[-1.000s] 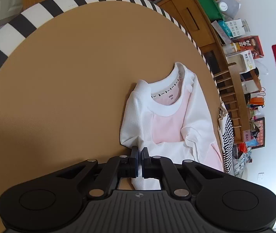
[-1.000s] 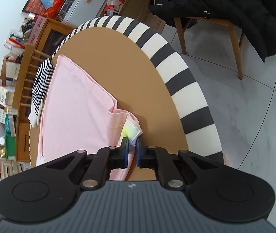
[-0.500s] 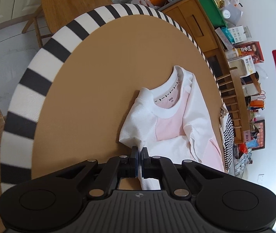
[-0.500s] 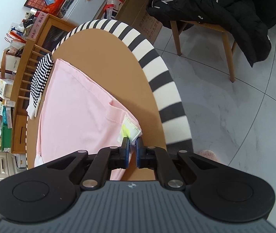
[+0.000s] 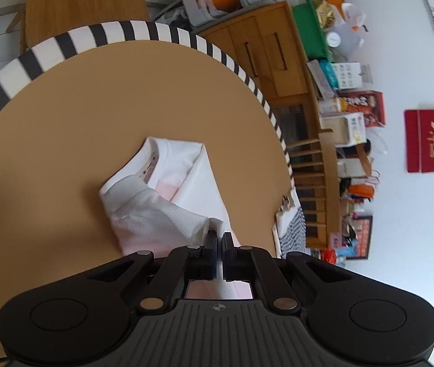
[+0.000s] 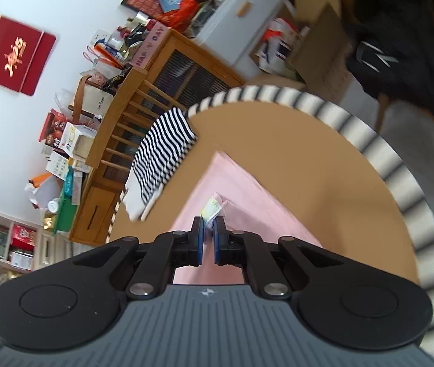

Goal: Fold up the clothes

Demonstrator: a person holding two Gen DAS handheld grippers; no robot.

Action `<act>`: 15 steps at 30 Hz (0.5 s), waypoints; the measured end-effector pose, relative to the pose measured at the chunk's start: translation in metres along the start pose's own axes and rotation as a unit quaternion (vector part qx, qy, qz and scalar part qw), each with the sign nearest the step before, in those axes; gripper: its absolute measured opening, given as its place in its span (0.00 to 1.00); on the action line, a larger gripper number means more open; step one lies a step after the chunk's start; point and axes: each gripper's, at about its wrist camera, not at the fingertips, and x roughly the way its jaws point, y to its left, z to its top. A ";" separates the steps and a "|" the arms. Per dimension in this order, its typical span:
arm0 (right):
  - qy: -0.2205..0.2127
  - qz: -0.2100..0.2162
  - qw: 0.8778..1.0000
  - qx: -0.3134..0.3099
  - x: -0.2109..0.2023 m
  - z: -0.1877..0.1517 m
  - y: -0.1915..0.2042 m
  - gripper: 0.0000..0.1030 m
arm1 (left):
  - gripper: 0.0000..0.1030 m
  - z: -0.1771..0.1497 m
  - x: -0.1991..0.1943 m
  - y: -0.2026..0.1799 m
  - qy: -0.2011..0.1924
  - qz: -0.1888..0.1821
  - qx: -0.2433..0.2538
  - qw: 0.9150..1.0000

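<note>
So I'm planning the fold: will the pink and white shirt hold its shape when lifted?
Probably not: the shirt sags limply from the left gripper. Likely light, since the right gripper lifts it by one pinched edge.

Even, bright daylight; soft shadows on the table [image 5: 64, 159]. Right wrist view shows motion blur; fisheye distortion bends both views' edges.

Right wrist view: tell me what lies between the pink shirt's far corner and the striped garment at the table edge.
In the right wrist view, only bare brown table lies between the pink shirt and the striped garment; nothing sits in that gap.
</note>
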 end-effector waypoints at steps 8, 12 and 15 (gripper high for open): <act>0.014 -0.078 0.997 -0.004 0.167 0.044 0.012 0.07 | 0.03 0.042 0.127 -0.018 -0.042 0.077 -0.068 0.994; 0.011 -0.084 0.996 -0.009 0.181 0.047 0.007 0.31 | 0.04 0.041 0.133 -0.014 -0.074 0.058 -0.069 0.993; -0.004 -0.072 0.997 0.017 0.174 0.053 -0.002 0.58 | 0.31 0.041 0.124 -0.003 -0.083 0.037 -0.086 0.992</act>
